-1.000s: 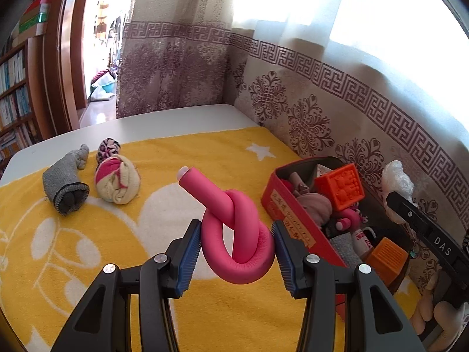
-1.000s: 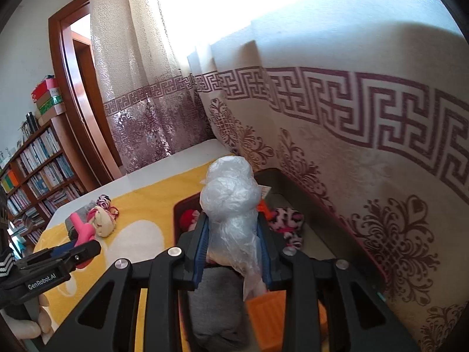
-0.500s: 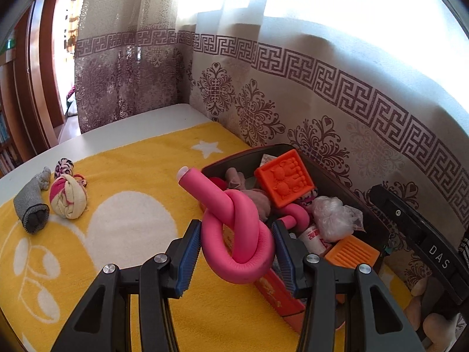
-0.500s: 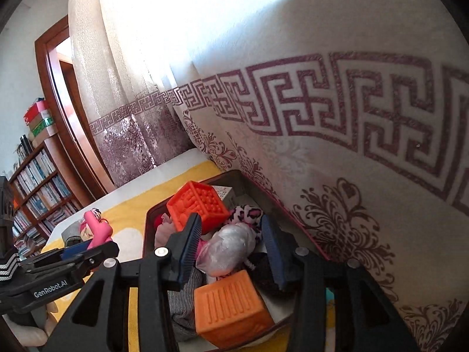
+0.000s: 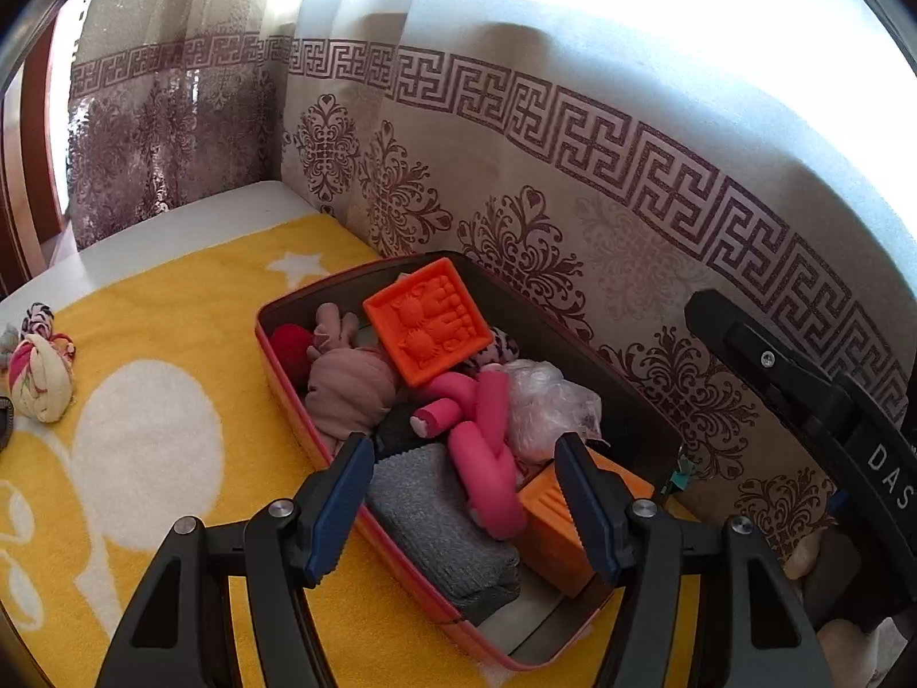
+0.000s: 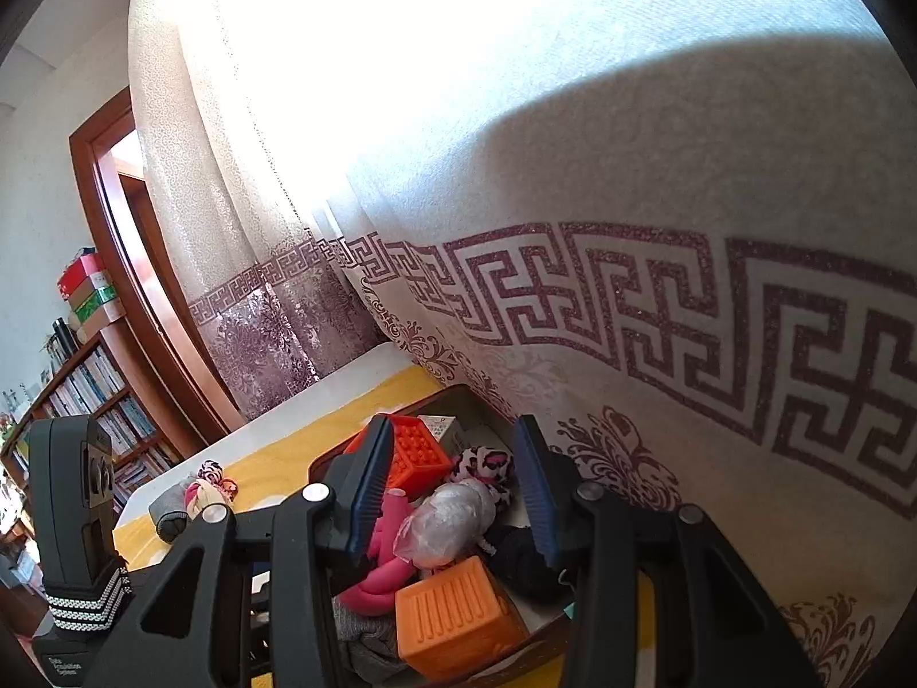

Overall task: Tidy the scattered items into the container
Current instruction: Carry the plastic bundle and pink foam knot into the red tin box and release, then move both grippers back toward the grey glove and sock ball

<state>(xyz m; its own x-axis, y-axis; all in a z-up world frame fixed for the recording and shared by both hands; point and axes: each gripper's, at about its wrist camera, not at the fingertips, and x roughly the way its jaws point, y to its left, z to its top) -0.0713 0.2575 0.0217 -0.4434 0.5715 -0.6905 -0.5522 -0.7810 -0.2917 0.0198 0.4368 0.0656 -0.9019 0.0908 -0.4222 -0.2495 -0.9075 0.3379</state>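
Observation:
The red box [image 5: 286,395] on the yellow blanket holds the pink knotted foam tube [image 5: 487,458], a clear plastic bag [image 5: 544,401], two orange blocks [image 5: 427,327], a grey sock [image 5: 435,522] and a pink cloth. My left gripper [image 5: 467,501] is open and empty just above the box, over the tube. My right gripper [image 6: 453,487] is open and empty above the box, over the plastic bag [image 6: 453,516]. A rolled pink-and-cream sock ball [image 5: 40,367] lies on the blanket at the left, with a grey sock [image 6: 169,510] beside it.
A patterned curtain [image 5: 573,172] hangs right behind the box. The blanket [image 5: 172,401] covers a white table whose far edge shows at the back left. A bookshelf [image 6: 86,401] and a door frame stand at the left.
My left gripper moved right over the box, opened and let go of the pink tube, which now lies in the box. My right gripper let go of the plastic bag earlier and rose slightly.

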